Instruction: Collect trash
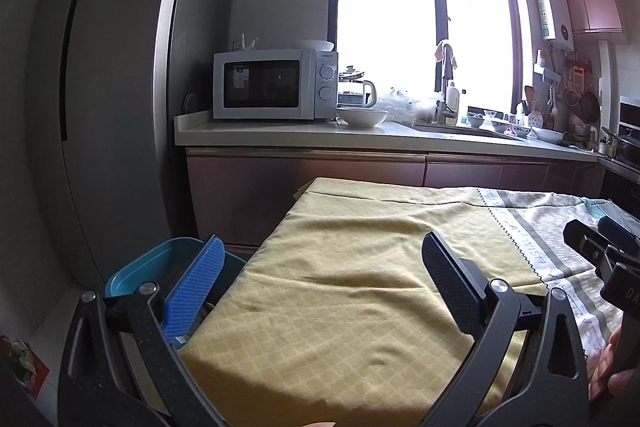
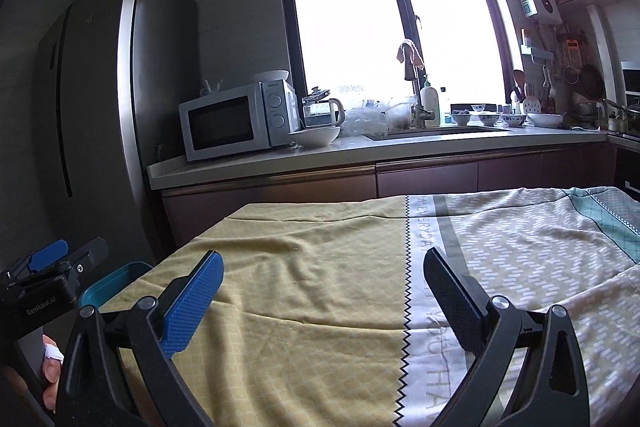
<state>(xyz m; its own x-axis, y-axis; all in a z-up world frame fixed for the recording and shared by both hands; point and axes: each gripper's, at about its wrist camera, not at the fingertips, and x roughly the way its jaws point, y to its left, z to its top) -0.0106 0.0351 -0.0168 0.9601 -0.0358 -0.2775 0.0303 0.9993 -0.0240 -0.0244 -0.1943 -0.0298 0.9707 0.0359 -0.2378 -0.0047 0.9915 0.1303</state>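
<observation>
Both your left gripper (image 1: 320, 263) and right gripper (image 2: 322, 281) stand spread wide and empty over the cloth-covered table (image 2: 320, 307). No trash shows on the cloth; the teal bin (image 1: 160, 267) sits just past its left edge, contents possibly hidden. Scan slowly before committing either hand.

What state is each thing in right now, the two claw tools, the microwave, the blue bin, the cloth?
Left gripper: open, holding nothing.
Right gripper: open, holding nothing.
Microwave: door shut, bowl on top.
Teal bin: open-topped, beside the table's left edge; contents hard to see.
Tablecloth: spread flat, slightly wrinkled, no trash visible on it.
White bowl: upright on the counter.
Window: appears shut.
</observation>
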